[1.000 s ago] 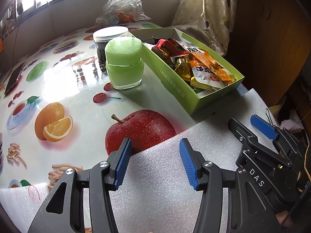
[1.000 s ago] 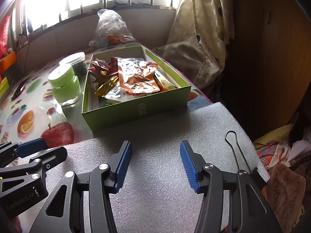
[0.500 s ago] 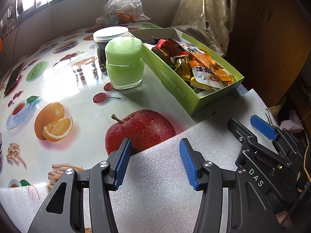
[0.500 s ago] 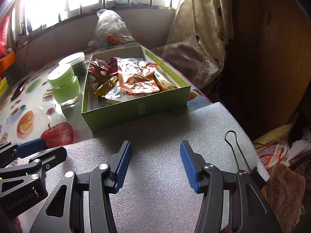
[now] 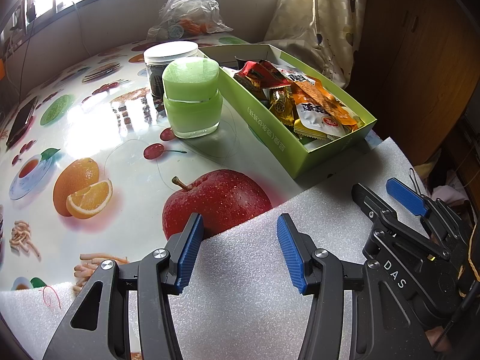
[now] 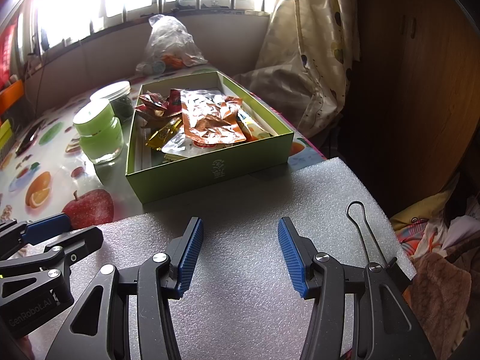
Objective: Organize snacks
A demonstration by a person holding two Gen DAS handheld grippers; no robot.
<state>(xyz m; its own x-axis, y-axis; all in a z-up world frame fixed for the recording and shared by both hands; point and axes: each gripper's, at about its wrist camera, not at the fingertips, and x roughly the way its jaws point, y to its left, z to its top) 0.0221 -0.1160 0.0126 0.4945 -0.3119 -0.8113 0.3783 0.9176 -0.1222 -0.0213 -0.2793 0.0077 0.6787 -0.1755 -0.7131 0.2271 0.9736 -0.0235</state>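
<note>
The tabletop [image 5: 126, 138], covered in a fruit-print cloth, fills the left and centre of the left wrist view. A white foam sheet [image 6: 258, 204] covers its near edge, across the lower half of both views.

The green box [image 6: 210, 174] stands beyond the far edge of the foam, just touching or overlapping it. In the right wrist view it sits at centre frame, directly ahead, with its long axis running away toward the window. In the left wrist view it lies in the upper right, running diagonally.

The snack packets [image 6: 210, 117] lie loosely piled inside the box, an orange one on top. None lies outside it.

A green jar [image 5: 192, 99] stands just beside the box's left wall, and a white-lidded jar [image 5: 171, 57] stands behind it.

The right tool [image 6: 237, 249] hovers over the foam, pads apart, nothing between them. The left tool [image 5: 237, 249] does likewise at the foam's left edge.

Judgement: the right tool is nearer and squarely aligned with the box, so it suits a straight forward reach. The left tool would have to cross to the right.
</note>
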